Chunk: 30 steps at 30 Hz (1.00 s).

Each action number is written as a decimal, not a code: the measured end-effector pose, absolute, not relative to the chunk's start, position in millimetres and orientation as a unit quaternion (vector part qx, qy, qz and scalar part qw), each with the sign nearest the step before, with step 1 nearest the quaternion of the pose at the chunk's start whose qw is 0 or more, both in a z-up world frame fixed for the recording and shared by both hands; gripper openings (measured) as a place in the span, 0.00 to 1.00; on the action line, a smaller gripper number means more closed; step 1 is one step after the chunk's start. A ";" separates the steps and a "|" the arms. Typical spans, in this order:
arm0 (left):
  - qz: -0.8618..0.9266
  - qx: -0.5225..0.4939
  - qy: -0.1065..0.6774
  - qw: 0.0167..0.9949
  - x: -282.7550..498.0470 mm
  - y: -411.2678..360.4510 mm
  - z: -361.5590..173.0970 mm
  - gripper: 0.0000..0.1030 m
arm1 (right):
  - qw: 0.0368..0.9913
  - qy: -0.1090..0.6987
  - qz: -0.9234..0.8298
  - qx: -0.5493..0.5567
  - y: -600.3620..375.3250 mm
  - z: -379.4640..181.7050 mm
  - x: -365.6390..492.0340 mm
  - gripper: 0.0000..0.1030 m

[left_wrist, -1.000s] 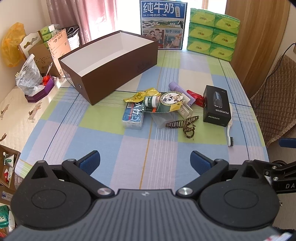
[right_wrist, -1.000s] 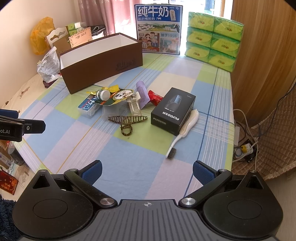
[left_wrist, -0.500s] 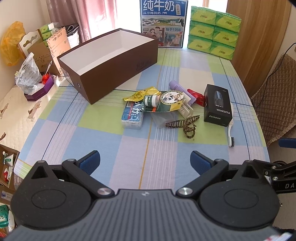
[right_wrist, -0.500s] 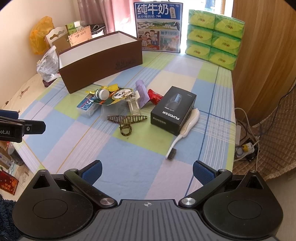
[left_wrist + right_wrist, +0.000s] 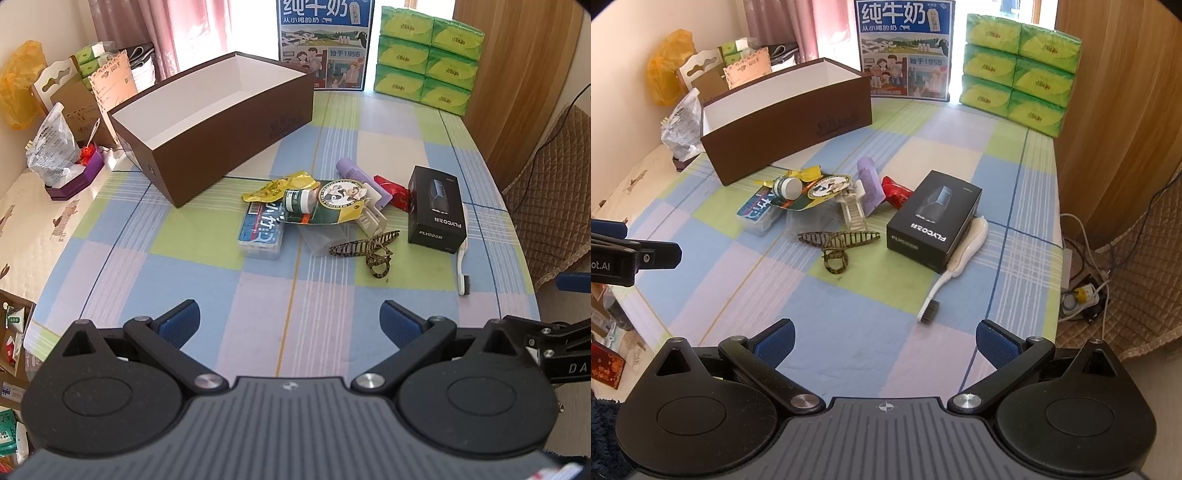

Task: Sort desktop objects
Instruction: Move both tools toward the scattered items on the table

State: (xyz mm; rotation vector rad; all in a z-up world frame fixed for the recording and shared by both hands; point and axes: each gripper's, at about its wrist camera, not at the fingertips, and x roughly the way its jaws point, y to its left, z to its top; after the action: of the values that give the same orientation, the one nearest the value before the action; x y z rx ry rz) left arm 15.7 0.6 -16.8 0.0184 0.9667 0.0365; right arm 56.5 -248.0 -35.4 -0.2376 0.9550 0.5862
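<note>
Left tongs (image 5: 290,320): I am holding them released, jaws spread wide, gripping nothing, hovering over the near edge of the table (image 5: 184,240)
Right tongs (image 5: 884,338): I am holding them released as well, wide apart and unloaded, over the near right part of the cloth
Brown box (image 5: 221,122): standing far left on the table, top open, white inside showing bare; I am taking it as the likely place for the sorted things
Clutter, centre: lying in one loose heap to the right of the box, nothing lifted yet
Blue pack (image 5: 261,229): lying flat at the near left of the heap, partly under the green pouch (image 5: 334,206)
Small bottle (image 5: 786,187): lying on its side on the pouch, white cap facing the right camera
Yellow wrapper (image 5: 280,186): crumpled at the far left of the heap, nearest the box
Purple tube (image 5: 870,184): lying on the far side, just beside a red packet (image 5: 895,192)
Hair claw (image 5: 838,242): patterned, lying at the near edge of the heap, clear of the rest
Black carton (image 5: 932,218): lying at the right, with the white brush (image 5: 960,258) touching its right side, bristles pointing near
Step in hand: I am judging this the very start, both tongs approaching and choosing a first piece
Next move: I am expecting to reach forward and down over an outlying piece such as the hair claw or the brush, straddling it before closing; the stacked pouch and bottle look likely to shift if taken first
</note>
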 end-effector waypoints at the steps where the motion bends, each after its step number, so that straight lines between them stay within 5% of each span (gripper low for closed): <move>1: 0.018 0.009 0.466 0.885 16.8 0.7 -17.3 0.99 | 0.840 0.452 0.277 -0.113 -247.9 -35.8 57.3 0.98; 30: -0.026 0.017 0.445 0.895 71.0 39.2 -40.5 0.99 | 0.863 0.445 0.223 -0.089 -242.2 -70.4 90.9 0.98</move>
State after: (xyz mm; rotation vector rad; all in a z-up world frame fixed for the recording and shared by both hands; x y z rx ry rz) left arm 71.0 39.2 -40.5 0.0359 0.9222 -0.0529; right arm 90.9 -242.2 -70.4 -0.1873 0.9323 0.4676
